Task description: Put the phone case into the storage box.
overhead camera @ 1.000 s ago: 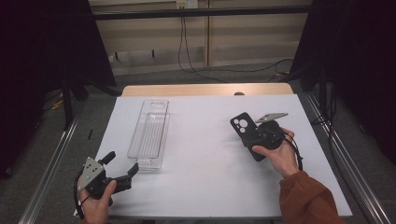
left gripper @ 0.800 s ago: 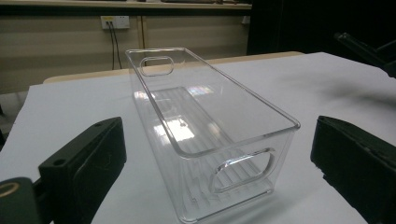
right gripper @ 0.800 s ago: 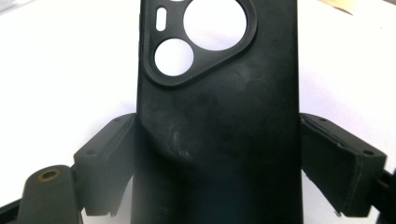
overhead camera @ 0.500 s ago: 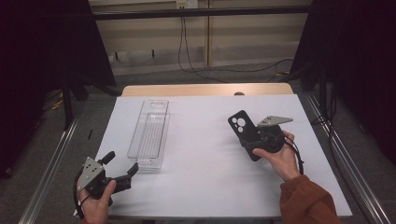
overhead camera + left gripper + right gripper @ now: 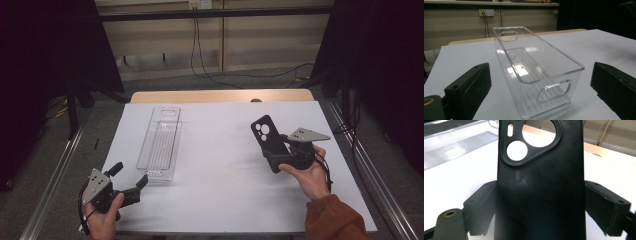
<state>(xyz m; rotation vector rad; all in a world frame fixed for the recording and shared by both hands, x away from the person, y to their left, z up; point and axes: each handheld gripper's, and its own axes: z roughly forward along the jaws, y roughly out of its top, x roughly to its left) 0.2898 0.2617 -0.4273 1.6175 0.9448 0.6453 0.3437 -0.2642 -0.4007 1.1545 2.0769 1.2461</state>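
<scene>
White table [image 5: 220, 165], clear bin [image 5: 161, 141] empty; left jaws spread, right jaws pinching black phone case [image 5: 268, 141].

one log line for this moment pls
right gripper: shut on black phone case, lifted | left gripper: open, facing clear bin | bin: empty, on table

High view overlooks table [image 5: 220, 150]; gripper views sit close.

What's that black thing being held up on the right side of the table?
On the white table, look right: the right gripper holds a black phone case clear of the surface. Its round camera cutouts set it apart from the clear bin lying left.
</scene>
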